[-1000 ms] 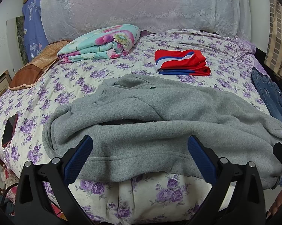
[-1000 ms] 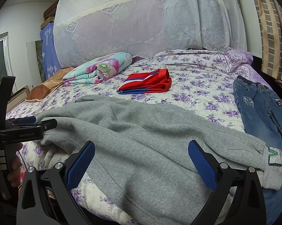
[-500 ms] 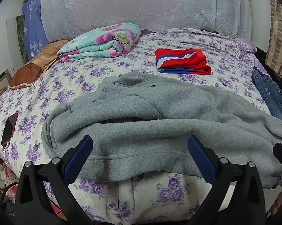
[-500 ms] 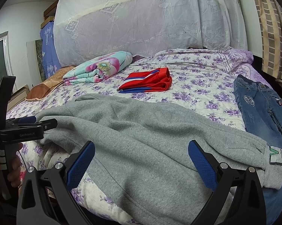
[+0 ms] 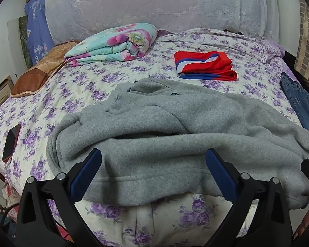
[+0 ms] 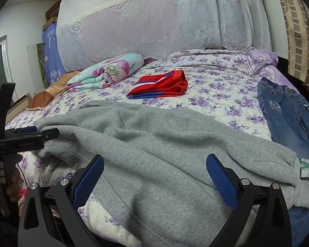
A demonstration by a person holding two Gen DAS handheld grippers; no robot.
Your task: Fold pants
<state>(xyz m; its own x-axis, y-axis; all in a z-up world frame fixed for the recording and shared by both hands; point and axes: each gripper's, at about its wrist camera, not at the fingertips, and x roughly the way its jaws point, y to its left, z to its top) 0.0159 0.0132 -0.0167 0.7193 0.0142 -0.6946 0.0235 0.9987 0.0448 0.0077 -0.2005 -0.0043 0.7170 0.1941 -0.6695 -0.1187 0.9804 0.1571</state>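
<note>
Pants (image 5: pixel 175 127) unmoved (both grippers gaping) — rumpled.

We see both views evenly lit by soft, diffuse indoor light, with no glare. A shallow shadow sits in the fold of the grey fleece pants (image 5: pixel 175 140), and darker shade lies under their hem at the edge of the purple-flowered bed (image 5: pixel 76 86). Both fisheye views bow the bed strongly and end in black vignetted corners. Focus is crisp throughout; we notice no motion blur.
</note>
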